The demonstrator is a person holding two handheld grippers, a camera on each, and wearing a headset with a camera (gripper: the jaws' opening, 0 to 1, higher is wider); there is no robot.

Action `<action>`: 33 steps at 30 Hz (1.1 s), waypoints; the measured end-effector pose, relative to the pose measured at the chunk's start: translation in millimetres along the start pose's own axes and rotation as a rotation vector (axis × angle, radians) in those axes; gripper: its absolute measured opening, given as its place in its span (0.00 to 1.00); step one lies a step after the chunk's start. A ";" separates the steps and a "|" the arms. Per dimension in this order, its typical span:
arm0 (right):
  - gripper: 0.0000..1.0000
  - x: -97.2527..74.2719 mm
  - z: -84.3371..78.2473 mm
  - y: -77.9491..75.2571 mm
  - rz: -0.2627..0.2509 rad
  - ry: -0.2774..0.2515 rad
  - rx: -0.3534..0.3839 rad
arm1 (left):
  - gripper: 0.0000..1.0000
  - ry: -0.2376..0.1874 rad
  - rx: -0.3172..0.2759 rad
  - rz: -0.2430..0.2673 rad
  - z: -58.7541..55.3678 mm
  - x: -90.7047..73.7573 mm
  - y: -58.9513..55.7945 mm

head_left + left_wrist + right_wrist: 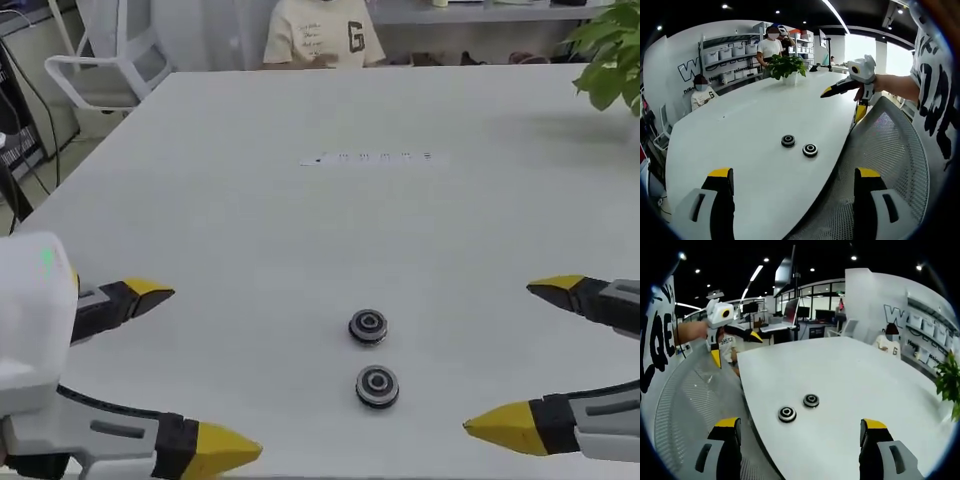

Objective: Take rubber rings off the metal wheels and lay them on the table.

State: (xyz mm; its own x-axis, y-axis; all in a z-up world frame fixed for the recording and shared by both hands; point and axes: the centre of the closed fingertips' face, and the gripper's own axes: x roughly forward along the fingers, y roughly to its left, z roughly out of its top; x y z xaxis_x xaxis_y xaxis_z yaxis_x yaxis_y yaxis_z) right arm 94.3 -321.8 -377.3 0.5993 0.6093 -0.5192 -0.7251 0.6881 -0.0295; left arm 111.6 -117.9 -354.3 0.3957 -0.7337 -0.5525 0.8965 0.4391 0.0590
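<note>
Two small metal wheels with black rubber rings lie flat on the white table [300, 230], one [368, 327] a little farther from me than the other [377, 386]. My left gripper [195, 370] hovers open to their left and my right gripper [515, 357] open to their right, both well apart from them and holding nothing. In the left gripper view the wheels [788, 141] [810, 150] lie ahead of its gripper [793, 175], with the right gripper [842, 102] beyond. The right gripper view has its gripper [800, 424] facing the wheels [811, 400] [787, 413], with the left gripper [735, 347] beyond the table edge.
A person [322, 35] sits at the table's far end. A potted plant [610, 55] stands at the far right corner, and a white chair [105, 70] at the far left. A faint strip of markings [365, 157] lies mid-table. A mesh chair seat [880, 145] sits below the near edge.
</note>
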 end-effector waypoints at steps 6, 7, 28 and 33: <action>0.99 2.3 1.7 -0.2 0.006 -0.003 -0.009 | 0.99 -0.013 -0.006 -0.009 2.9 0.8 3.3; 0.99 2.5 2.5 -0.4 0.007 -0.005 -0.011 | 0.99 -0.012 -0.003 -0.009 3.1 1.0 3.8; 0.92 10.9 0.5 0.2 0.045 -0.022 -0.074 | 0.99 -0.023 0.079 -0.082 17.4 18.4 3.1; 0.89 12.7 -0.8 -1.9 0.044 -0.028 -0.086 | 0.98 -0.045 0.076 -0.101 23.0 24.9 0.7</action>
State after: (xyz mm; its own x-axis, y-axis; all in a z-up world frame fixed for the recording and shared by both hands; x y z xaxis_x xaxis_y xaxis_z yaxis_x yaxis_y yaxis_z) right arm 103.0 -315.6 -384.6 0.5744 0.6499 -0.4977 -0.7768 0.6245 -0.0811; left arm 126.7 -147.8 -348.9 0.3099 -0.7954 -0.5208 0.9440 0.3228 0.0686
